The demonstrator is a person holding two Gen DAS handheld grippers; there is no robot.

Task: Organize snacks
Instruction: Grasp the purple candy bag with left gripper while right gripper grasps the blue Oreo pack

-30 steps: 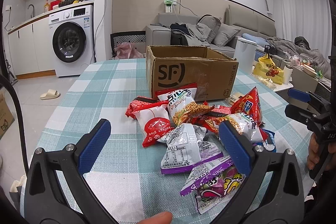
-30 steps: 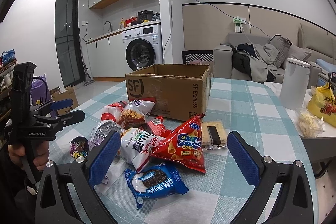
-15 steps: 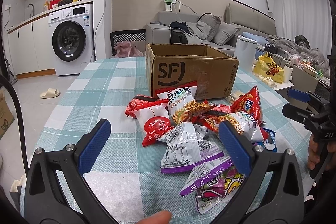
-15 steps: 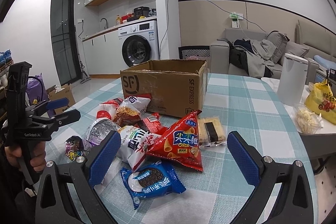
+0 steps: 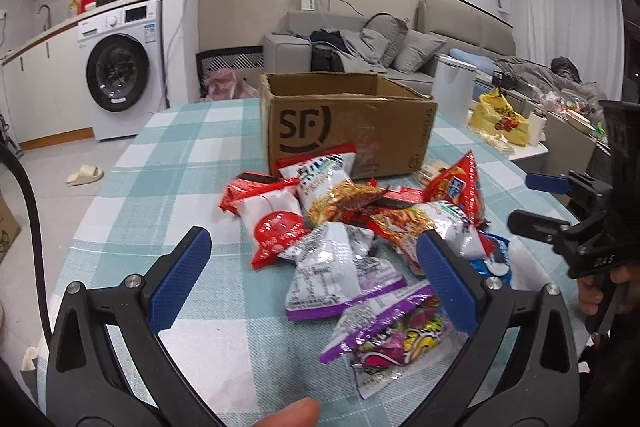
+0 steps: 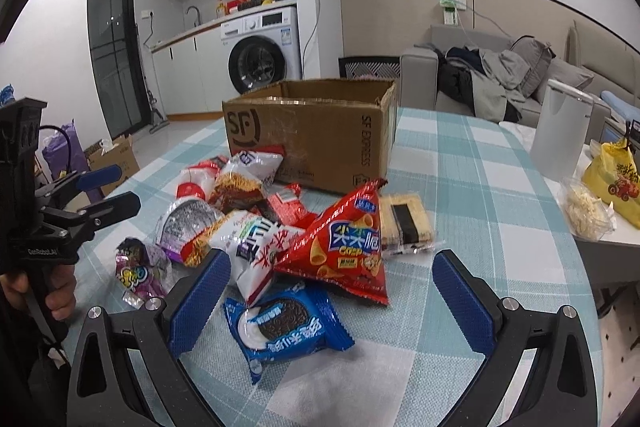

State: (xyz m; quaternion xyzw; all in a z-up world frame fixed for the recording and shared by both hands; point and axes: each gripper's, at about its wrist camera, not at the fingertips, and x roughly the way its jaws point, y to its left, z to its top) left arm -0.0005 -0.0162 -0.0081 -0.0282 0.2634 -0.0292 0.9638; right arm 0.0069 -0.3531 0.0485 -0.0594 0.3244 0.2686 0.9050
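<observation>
A heap of snack packets lies on the checked tablecloth in front of an open cardboard box (image 5: 348, 123) (image 6: 312, 131). My left gripper (image 5: 314, 269) is open, its blue pads either side of a silver-and-purple packet (image 5: 340, 271), with a purple candy packet (image 5: 396, 335) below. A red-and-white packet (image 5: 272, 223) lies left of the heap. My right gripper (image 6: 330, 289) is open just above a blue cookie packet (image 6: 284, 327), with a red triangular crisp bag (image 6: 348, 247) behind it. Neither gripper holds anything.
A wrapped cracker pack (image 6: 404, 223) lies right of the crisp bag. A white canister (image 6: 560, 131) and a yellow bag (image 6: 612, 179) stand off the table's right side. Each gripper shows in the other's view, held in a hand (image 6: 60, 291).
Both grippers have moved slightly closer to the heap and lower. Their jaws stay open and the packets have not moved.
</observation>
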